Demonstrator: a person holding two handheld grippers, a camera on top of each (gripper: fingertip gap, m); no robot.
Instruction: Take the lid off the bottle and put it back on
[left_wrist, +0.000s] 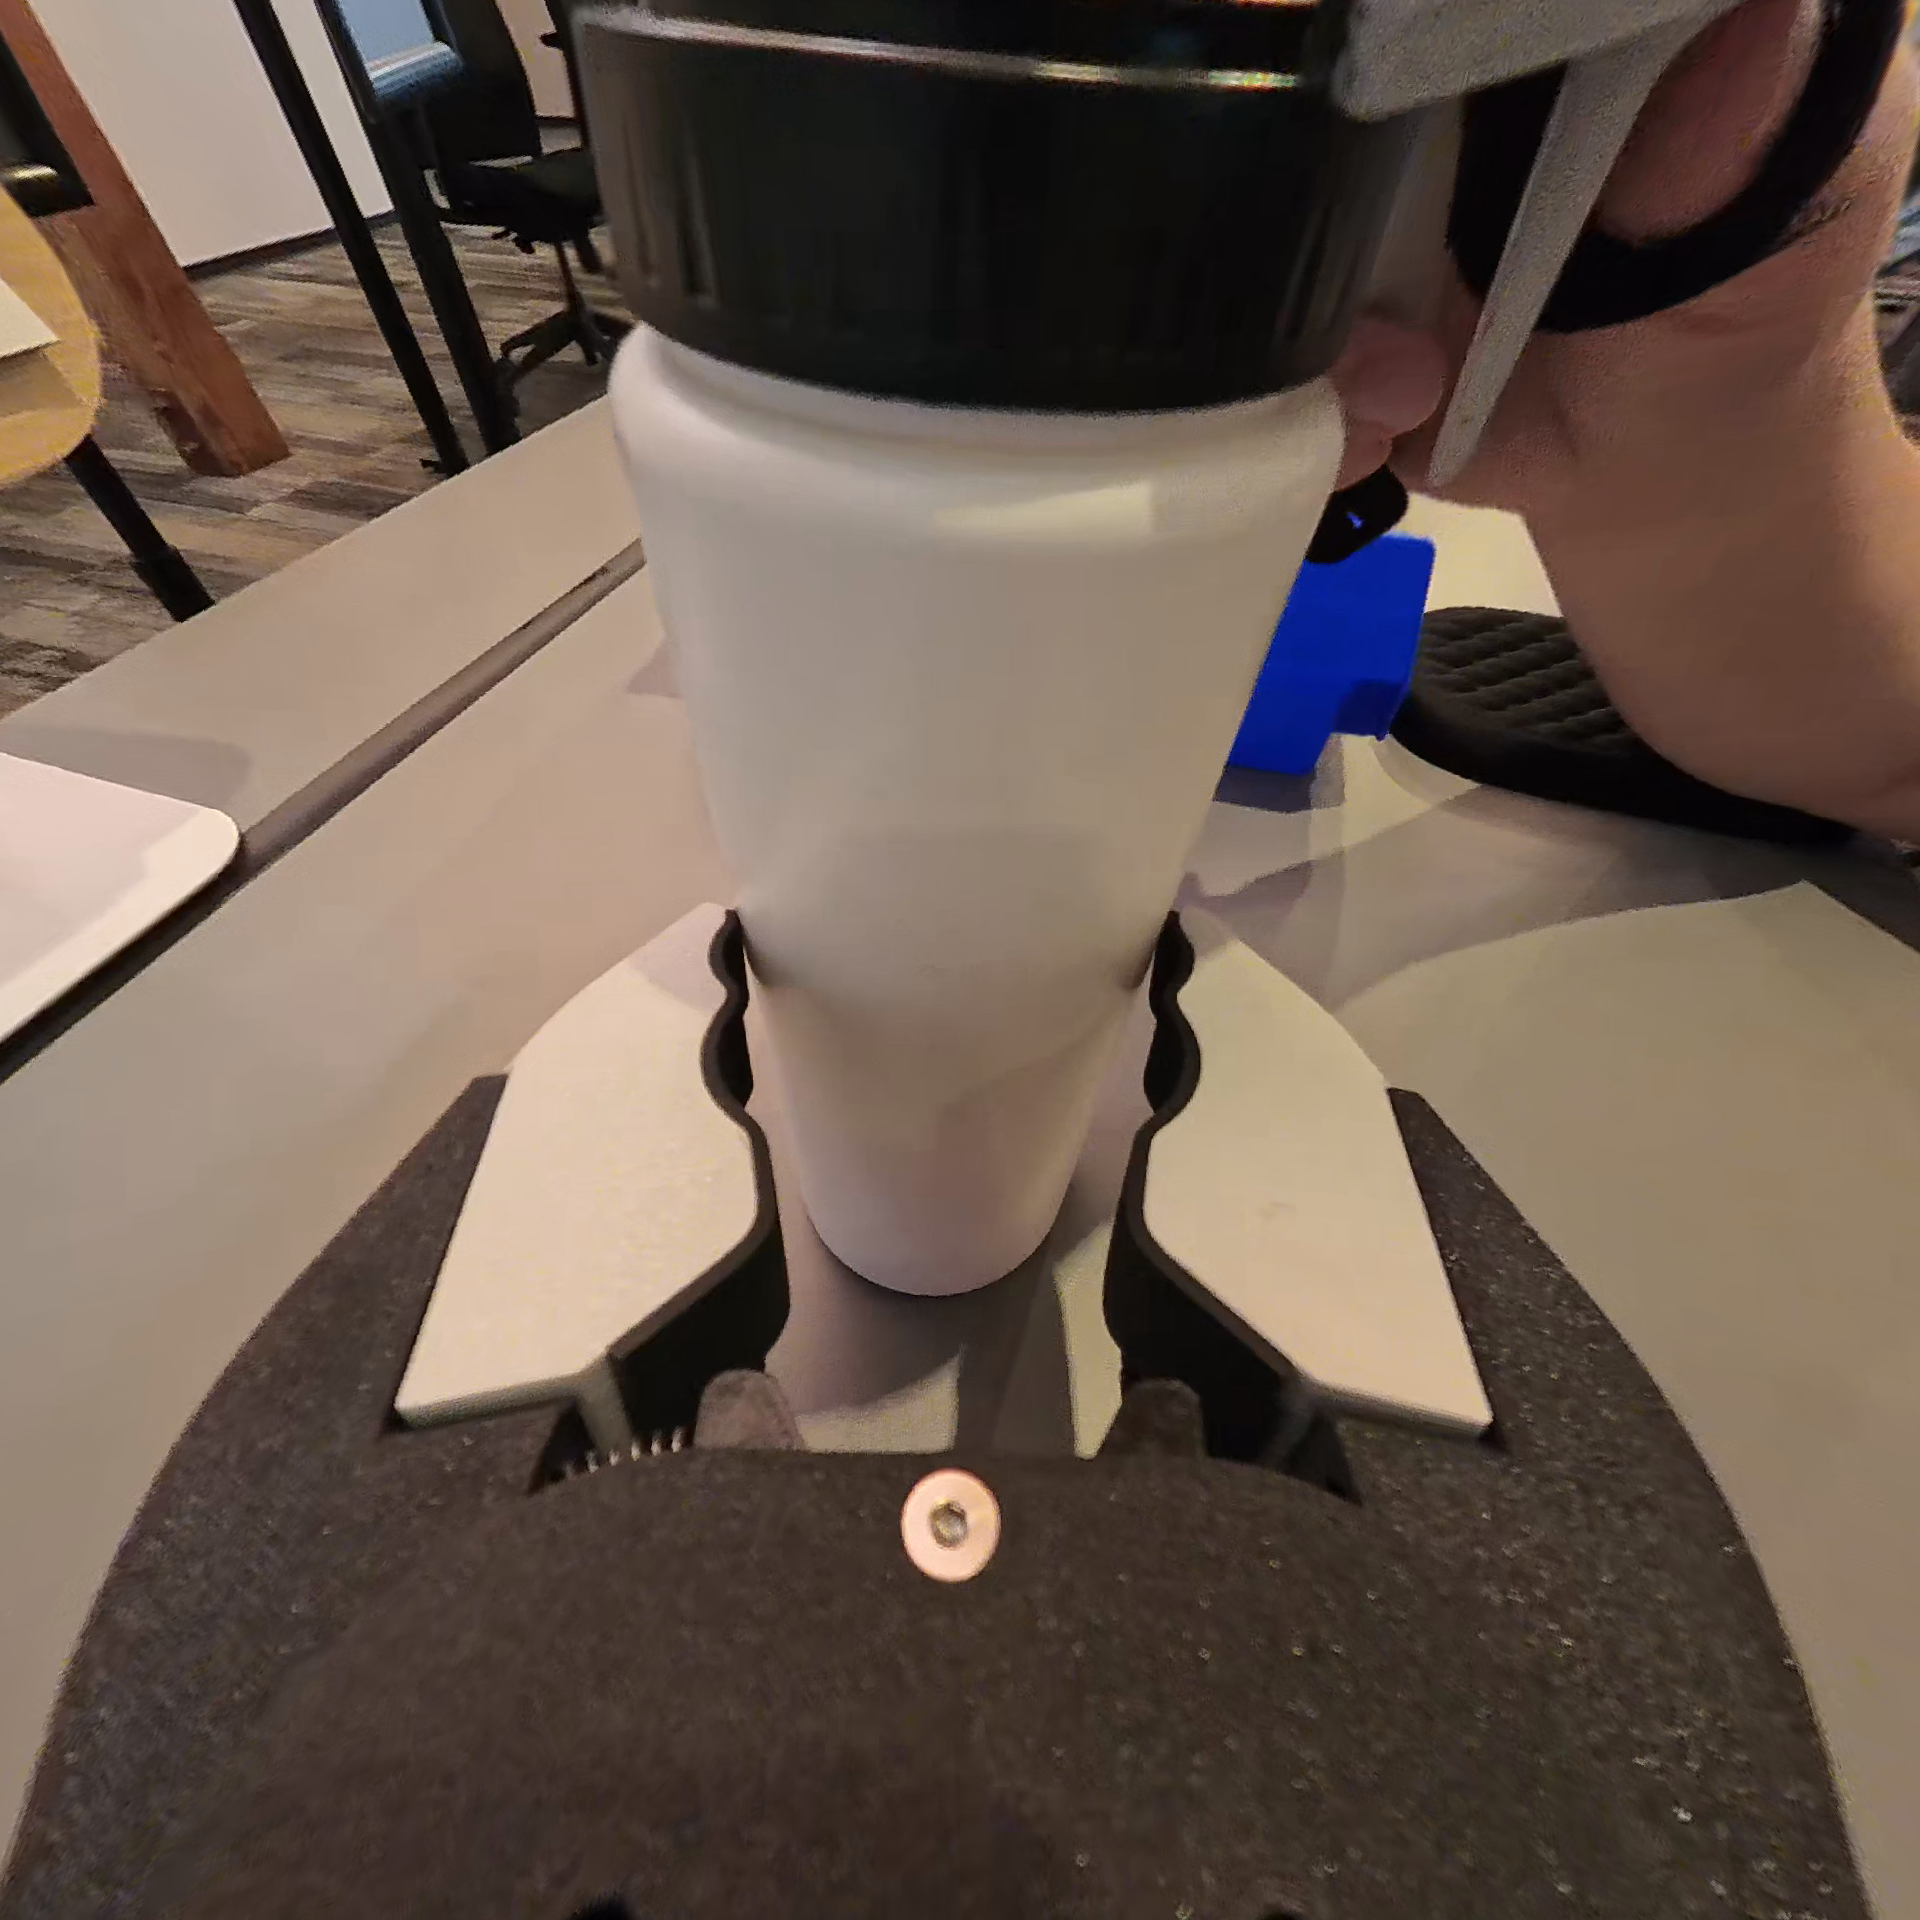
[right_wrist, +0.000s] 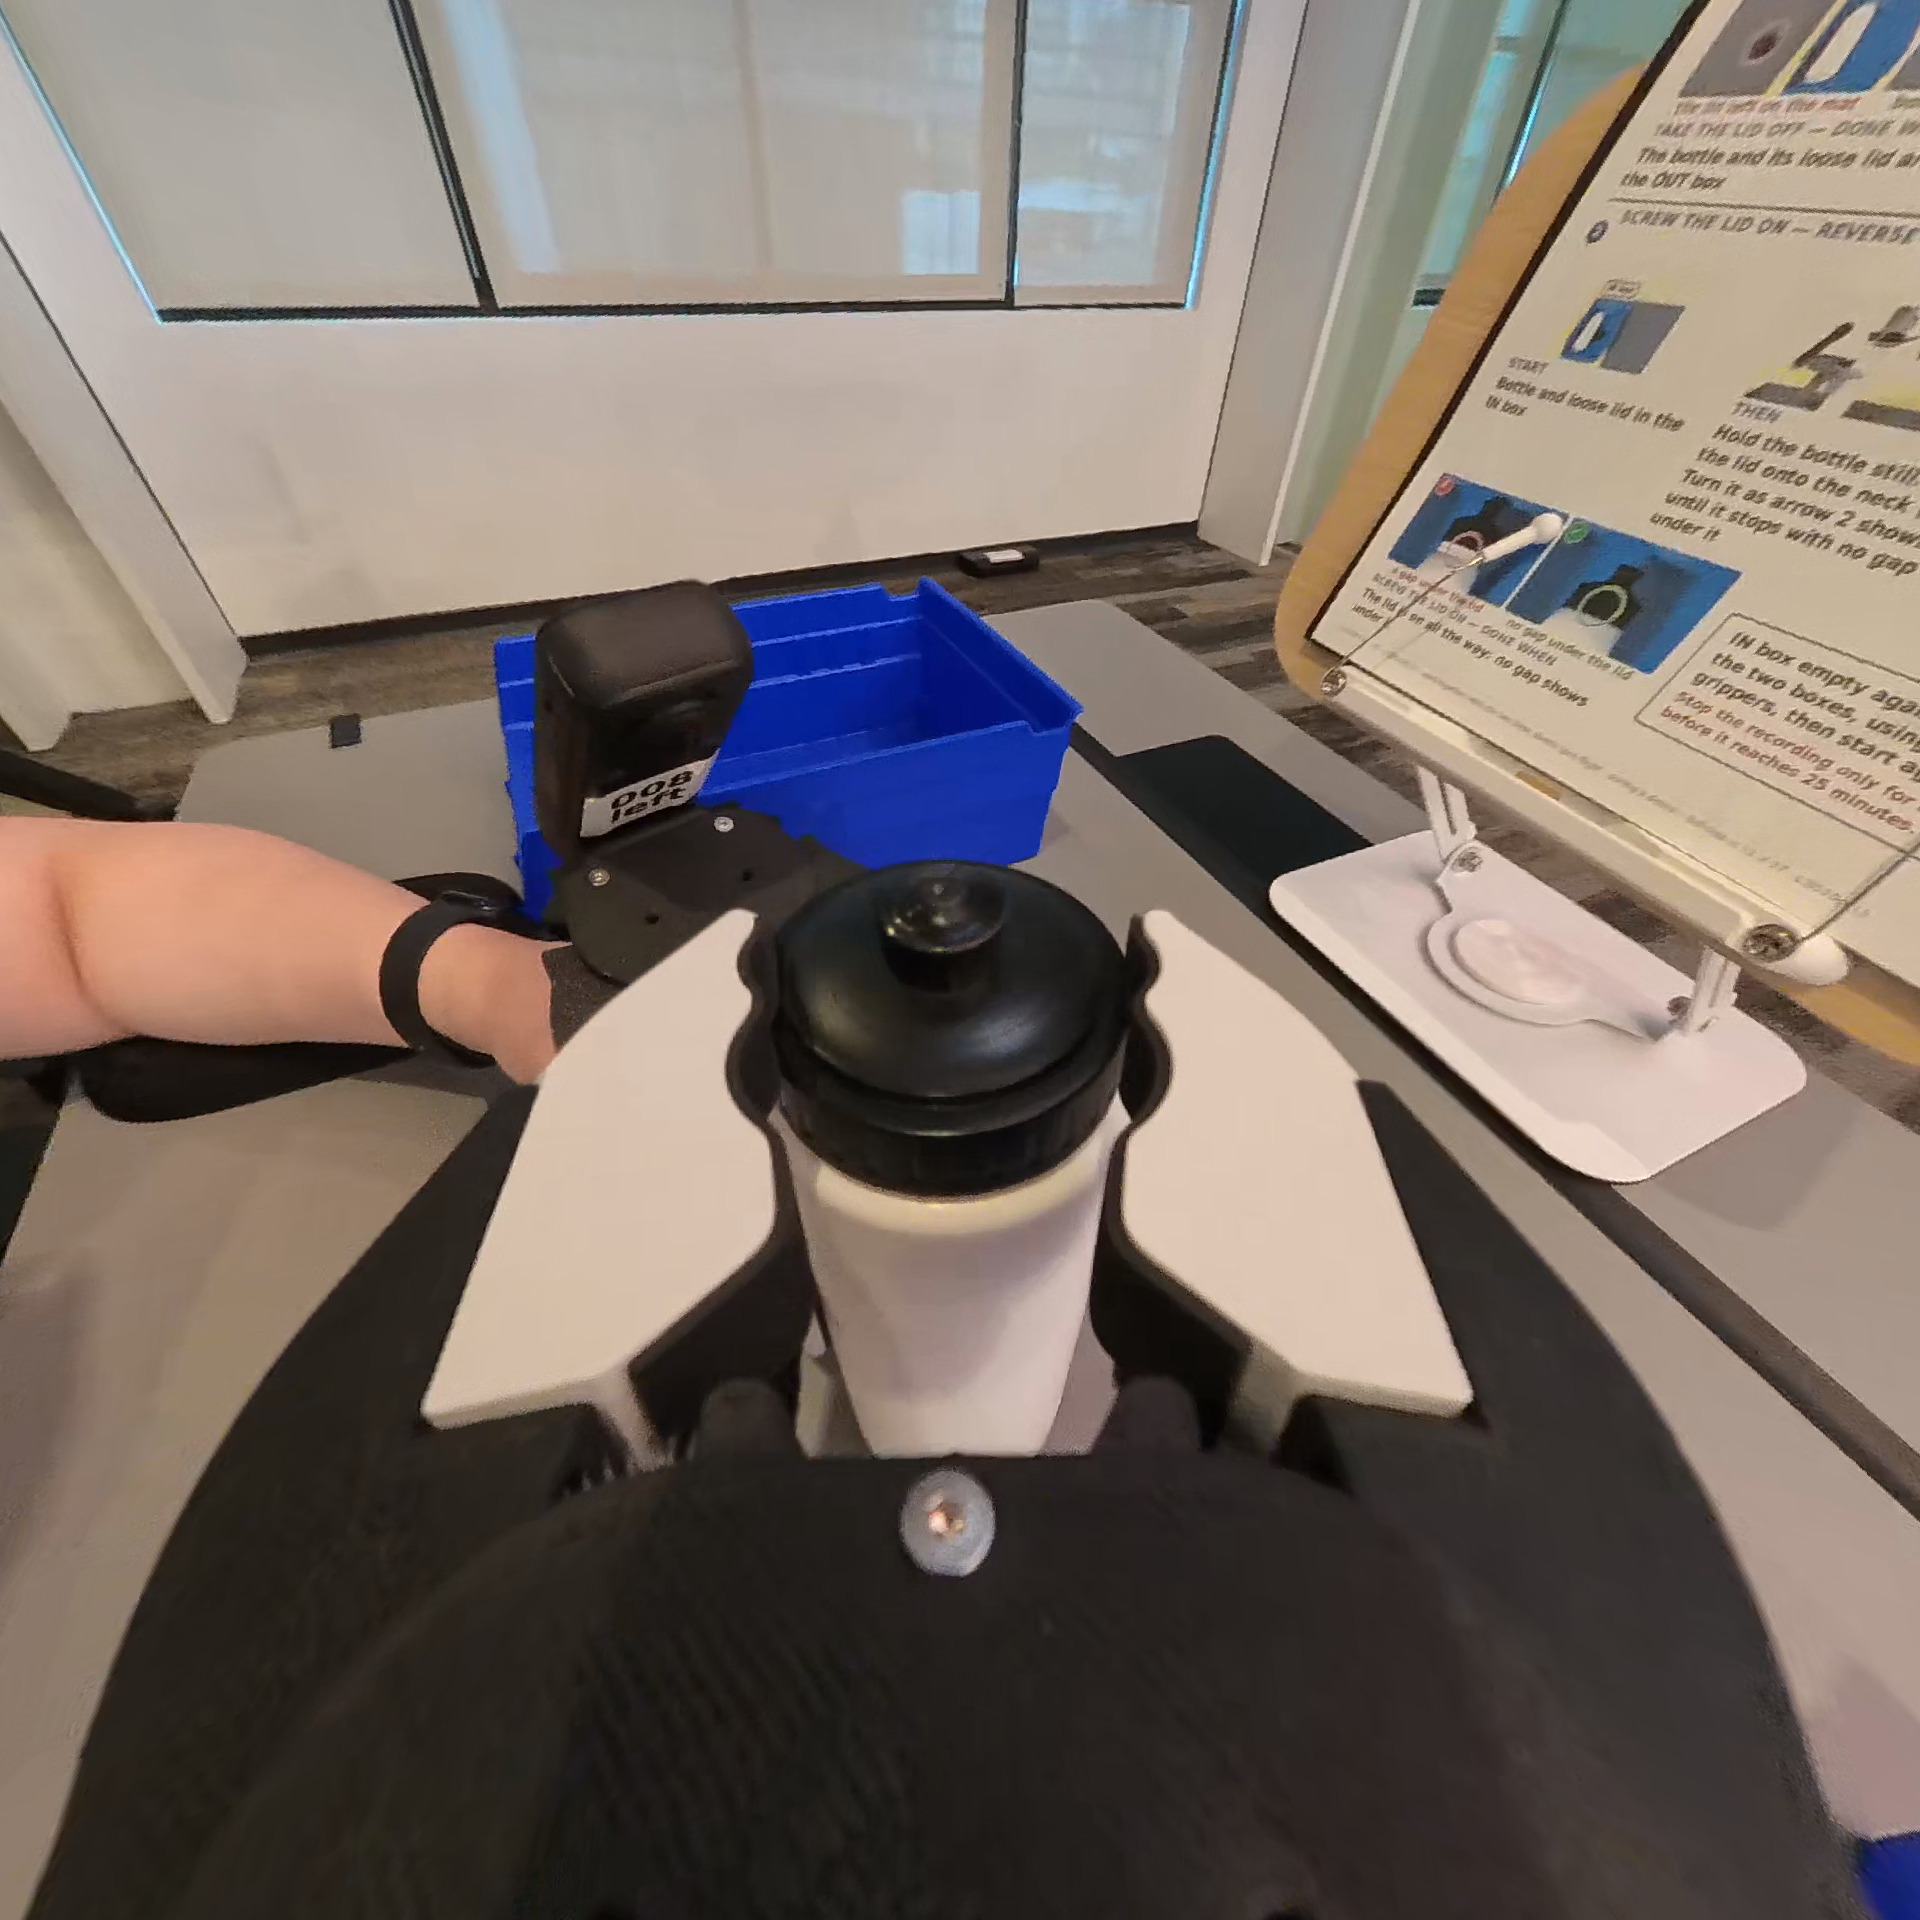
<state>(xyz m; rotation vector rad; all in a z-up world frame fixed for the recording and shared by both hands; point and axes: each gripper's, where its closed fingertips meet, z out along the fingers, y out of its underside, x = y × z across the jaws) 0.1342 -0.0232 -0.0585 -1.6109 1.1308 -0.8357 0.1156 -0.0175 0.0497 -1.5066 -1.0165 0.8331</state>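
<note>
A white bottle (left_wrist: 956, 727) stands upright on the grey table (left_wrist: 416, 1039) with its black lid (left_wrist: 987, 229) on. My left gripper (left_wrist: 956, 966) is shut on the bottle's lower body, with both finger pads pressed to its sides. From above, my right gripper (right_wrist: 945, 956) is shut on the lid (right_wrist: 945, 1008), one pad on each side; the bottle body (right_wrist: 935, 1299) hangs below it. One right-gripper finger (left_wrist: 1507, 312) and the hand holding it show at the top right of the left wrist view. The left gripper's body (right_wrist: 675, 883) shows behind the bottle in the right wrist view.
An empty blue bin (right_wrist: 883, 727) stands behind the bottle and shows in the left wrist view too (left_wrist: 1340, 655). An instruction board (right_wrist: 1662, 468) on a white stand (right_wrist: 1558, 1039) is at the right. A black mat (right_wrist: 1226, 800) lies by the bin. A white sheet (left_wrist: 94, 873) lies at the left.
</note>
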